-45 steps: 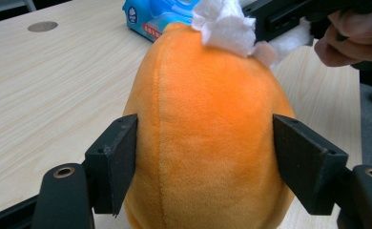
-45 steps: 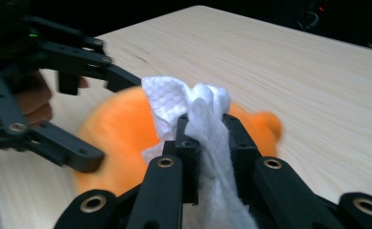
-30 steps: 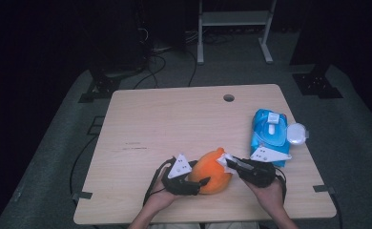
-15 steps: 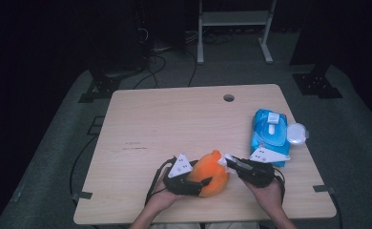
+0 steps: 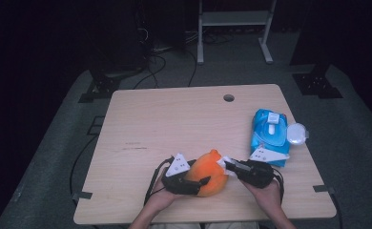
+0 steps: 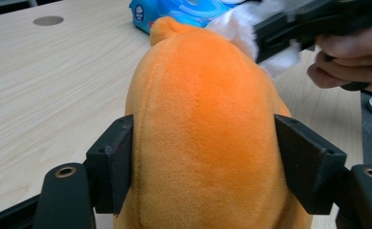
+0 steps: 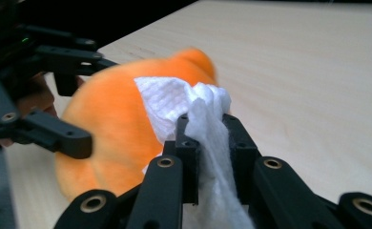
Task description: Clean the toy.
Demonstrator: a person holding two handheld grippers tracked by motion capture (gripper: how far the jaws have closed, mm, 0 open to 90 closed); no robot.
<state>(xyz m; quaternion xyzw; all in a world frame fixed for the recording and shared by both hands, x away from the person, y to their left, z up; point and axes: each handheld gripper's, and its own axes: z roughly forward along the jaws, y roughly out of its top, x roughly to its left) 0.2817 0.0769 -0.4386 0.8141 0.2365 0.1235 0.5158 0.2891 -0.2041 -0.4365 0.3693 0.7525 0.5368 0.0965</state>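
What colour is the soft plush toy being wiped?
Orange plush toy, clearest in the left gripper view.

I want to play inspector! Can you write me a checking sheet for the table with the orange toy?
Surface: light wooden table, round hole near the far edge.
Job's things: orange plush toy near the front edge; white wipe pressed against it.
Clutter: blue wipes pack, a white lid beside it.
Grippers: left tongs clamp the toy's sides; right tongs pinch the wipe.
Cables: black cable trails from the left tongs; more on the floor.
Surroundings: grey floor, white stand behind, dark room.
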